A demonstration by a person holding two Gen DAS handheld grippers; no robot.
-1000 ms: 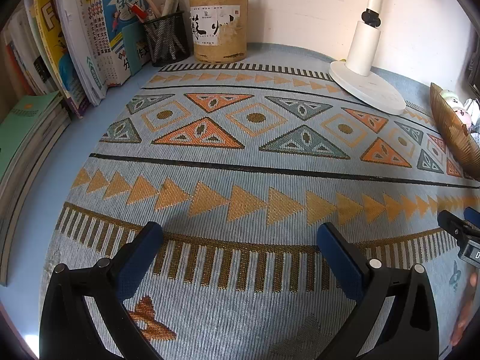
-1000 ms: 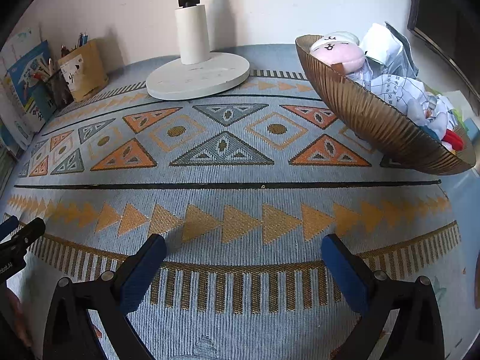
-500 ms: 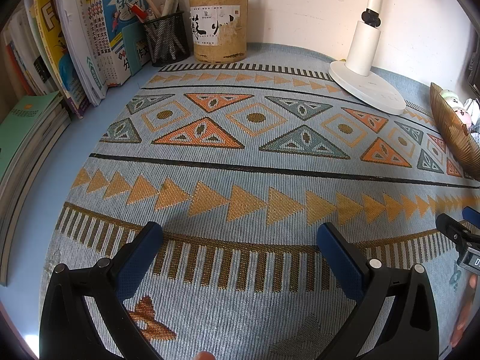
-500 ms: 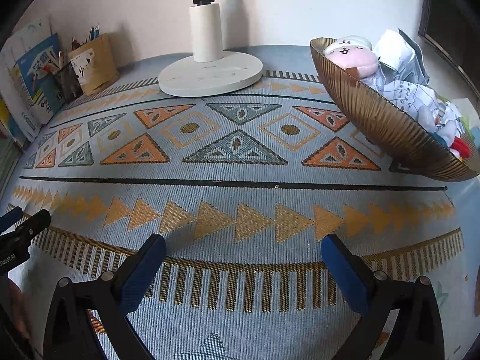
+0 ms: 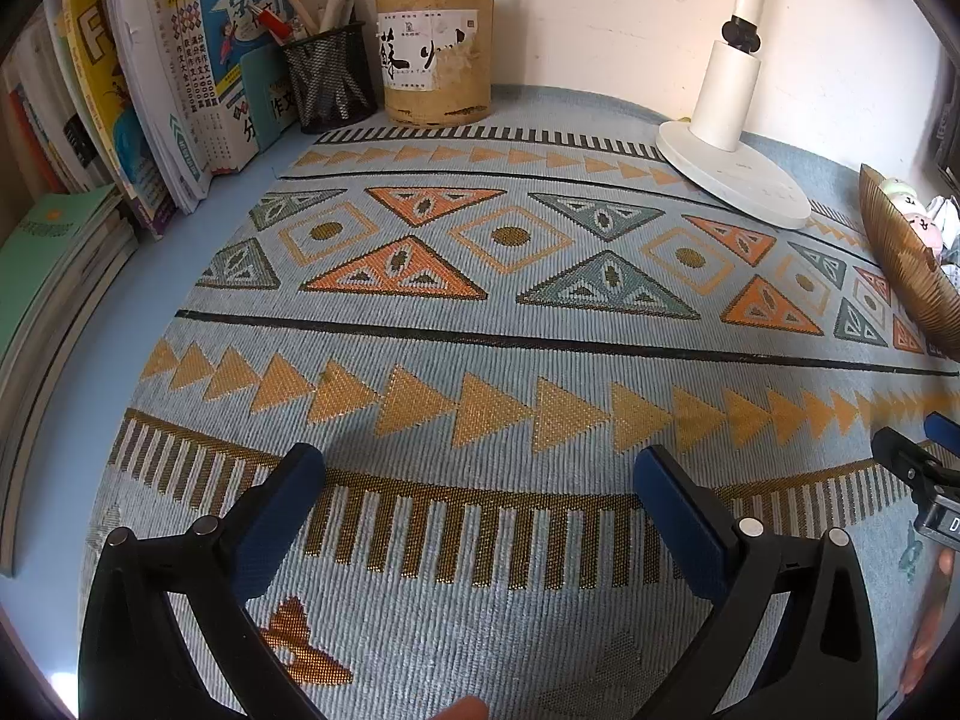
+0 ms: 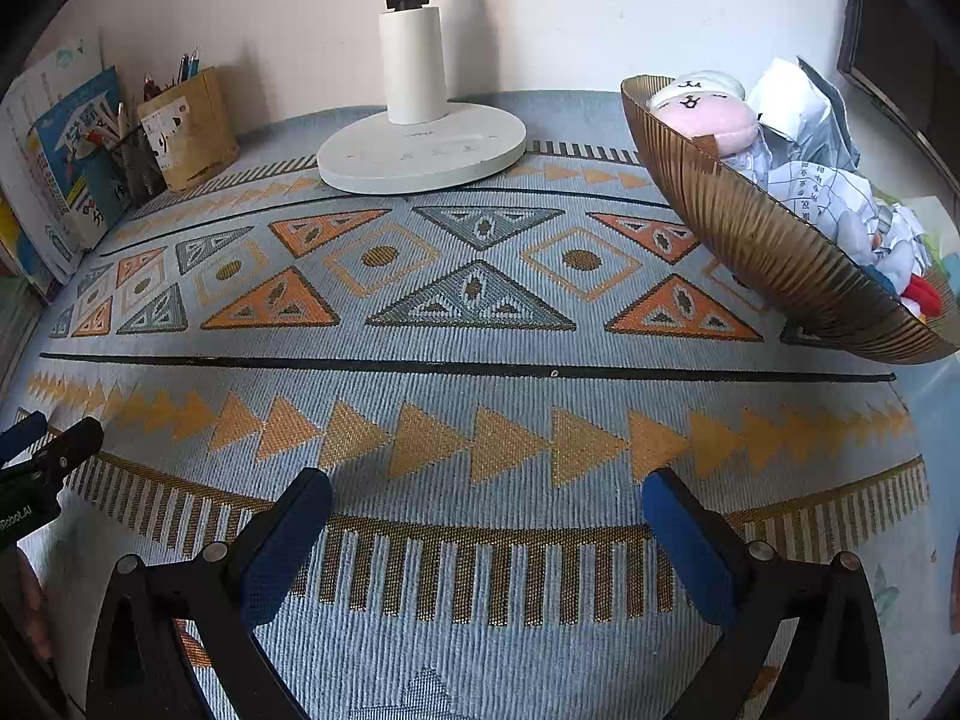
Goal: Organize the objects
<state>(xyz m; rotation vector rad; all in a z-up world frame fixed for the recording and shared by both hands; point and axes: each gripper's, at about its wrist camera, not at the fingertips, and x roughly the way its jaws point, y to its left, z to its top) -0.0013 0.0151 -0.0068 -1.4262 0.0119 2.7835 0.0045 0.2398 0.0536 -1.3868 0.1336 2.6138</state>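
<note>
My left gripper [image 5: 479, 468] is open and empty, low over the patterned mat [image 5: 480, 312]. My right gripper [image 6: 486, 489] is open and empty over the same mat [image 6: 480, 324]. A brown ribbed bowl [image 6: 750, 240] at the right holds a pink plush toy [image 6: 708, 117] and crumpled papers [image 6: 822, 180]; it also shows in the left wrist view [image 5: 906, 264]. A wooden pen holder [image 5: 435, 57] and a black mesh pen cup [image 5: 330, 81] stand at the back.
A white lamp base [image 6: 420, 147] stands at the back, also in the left wrist view [image 5: 729, 177]. Upright books [image 5: 162, 78] and a flat stack [image 5: 48, 252] line the left side. The wall runs behind.
The right gripper has moved forward and slightly left, so the lamp and bowl look nearer. The left gripper has barely moved. Both stay open.
</note>
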